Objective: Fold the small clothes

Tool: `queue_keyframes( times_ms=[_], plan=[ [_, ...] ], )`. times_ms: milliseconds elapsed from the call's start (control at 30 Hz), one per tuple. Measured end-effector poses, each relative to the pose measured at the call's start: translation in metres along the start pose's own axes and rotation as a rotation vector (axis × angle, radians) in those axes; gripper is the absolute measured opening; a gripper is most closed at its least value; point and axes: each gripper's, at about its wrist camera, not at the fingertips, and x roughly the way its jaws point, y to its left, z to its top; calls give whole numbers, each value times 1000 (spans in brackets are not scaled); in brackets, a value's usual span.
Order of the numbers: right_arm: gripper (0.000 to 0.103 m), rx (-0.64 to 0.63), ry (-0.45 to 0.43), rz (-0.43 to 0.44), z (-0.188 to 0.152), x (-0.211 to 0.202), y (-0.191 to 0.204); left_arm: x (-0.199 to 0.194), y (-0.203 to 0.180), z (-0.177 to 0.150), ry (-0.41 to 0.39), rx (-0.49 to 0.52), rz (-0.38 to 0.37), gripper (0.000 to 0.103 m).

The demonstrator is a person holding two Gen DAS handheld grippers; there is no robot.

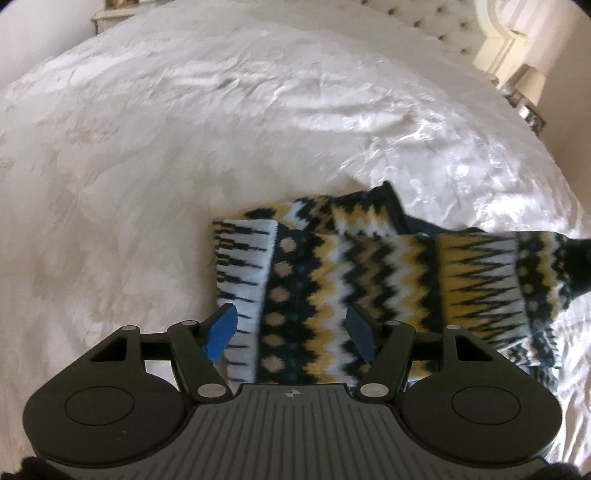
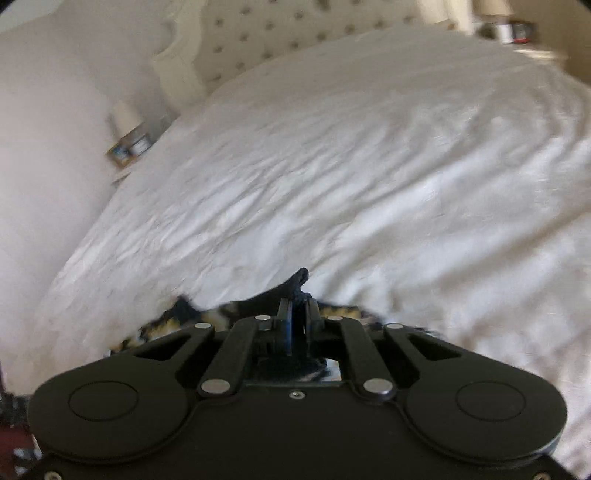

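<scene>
A pair of patterned socks point(image 1: 351, 273), black, yellow and white zigzag, lies on the white bed point(image 1: 184, 147), partly folded over itself. My left gripper point(image 1: 291, 332) is open, hovering just above the near part of the socks with a blue pad on each side. In the right wrist view my right gripper point(image 2: 299, 321) is shut on a dark end of the socks point(image 2: 300, 278), which sticks up between the fingers; patterned fabric point(image 2: 166, 325) trails to the left below it.
A tufted headboard point(image 2: 295, 33) stands at the far end. A nightstand with a lamp and small jars point(image 2: 129, 144) is left of the bed in the right view; another lamp point(image 1: 528, 85) shows at the upper right in the left view.
</scene>
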Motion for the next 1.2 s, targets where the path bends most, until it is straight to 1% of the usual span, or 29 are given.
queue_keyframes(
  times_ms=[33,100,133,200,267,400,433,467,533,600,633,700,767,833,933,1000,1067,1200],
  plan=[
    [13,16,3,-37,-1,-2,-7,0,-3,1,-2,7,-9,64],
    [13,37,42,-115,-7,5,-23,4,-8,4,1,16,-20,64],
    [13,53,70,-130,-10,11,-32,6,-10,4,4,23,-23,64],
    [13,74,105,-136,-17,22,-41,11,-16,6,10,41,-28,64],
    [13,62,130,-146,-23,30,-42,14,-22,9,9,54,-36,64],
    [14,53,146,-125,-26,39,-36,22,-33,14,3,86,-49,64],
    [14,48,151,-126,-27,42,-35,26,-36,14,6,102,-41,64],
    [15,46,157,-129,-30,46,-34,33,-37,14,17,127,-17,64],
    [17,49,174,-150,-31,51,-39,46,-35,11,51,174,49,64],
    [22,49,196,-192,-32,57,-45,62,-25,6,104,211,116,65],
    [22,47,212,-220,-33,60,-50,68,-19,4,126,218,144,67],
    [23,48,236,-270,-34,64,-58,73,-2,1,138,183,122,76],
    [23,58,251,-311,-35,63,-65,71,6,1,137,162,112,78],
    [24,70,243,-331,-37,59,-70,67,7,2,132,160,102,78],
    [45,79,208,-331,-38,48,-67,52,7,2,109,115,86,77],
    [49,53,180,-321,-39,41,-60,39,5,-1,85,67,56,77],
    [56,36,163,-290,-39,35,-51,28,1,-5,65,35,32,77],
    [62,-1,170,-226,-48,31,-31,11,-16,-18,64,27,-9,77]
  ],
)
